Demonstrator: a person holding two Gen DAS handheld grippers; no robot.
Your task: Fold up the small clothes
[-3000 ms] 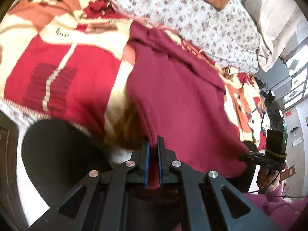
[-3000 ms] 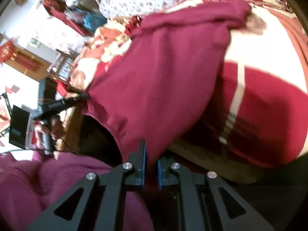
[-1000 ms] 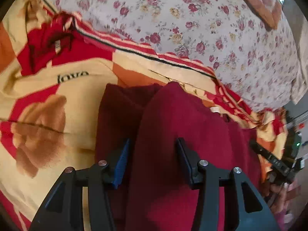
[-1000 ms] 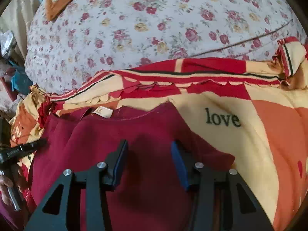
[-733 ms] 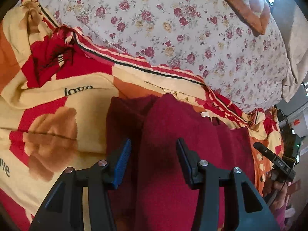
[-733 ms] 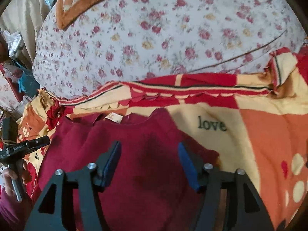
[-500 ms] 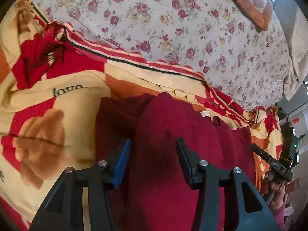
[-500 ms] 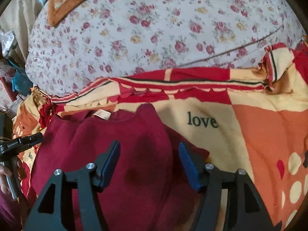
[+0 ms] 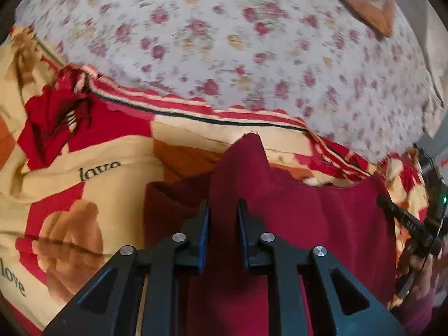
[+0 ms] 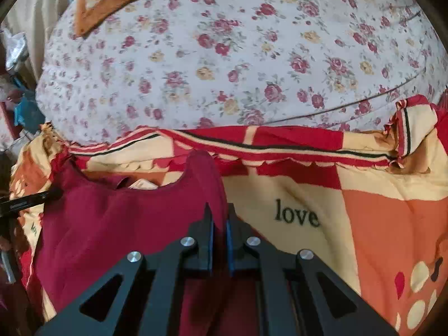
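Maroon knit top (image 9: 322, 224), small, soft jersey — lies on patterned fleece blanket (image 9: 84, 190) (cream/red/orange, "love" lettering) spread over bed; floral quilt (image 9: 252, 42), white w/ red roses, beyond it.

Item 1, left jaws (image 9: 222, 224): part open, blue pads either side of raised shoulder peak of the top; fabric fills the gap, but can't tell if pads are pressing it.

Item 2, right jaws (image 10: 219, 232): nearly together, a fold of the other shoulder pinched between them; neckline w/ pale label (image 10: 142, 185) just beside, toward my left.

Item 3, other tool: each view shows opposite handheld unit at the frame edge.

Progress, est.: garment lies roughly flat, neck end away from me, body toward me. Left sleeve area looks tucked under in darker layer beside left jaws. No clean finished fold visible — early-to-mid stage. Remaining, as I judge: sides in, then bottom up to collar, smooth.

Risk: thin knit may slip out at left.
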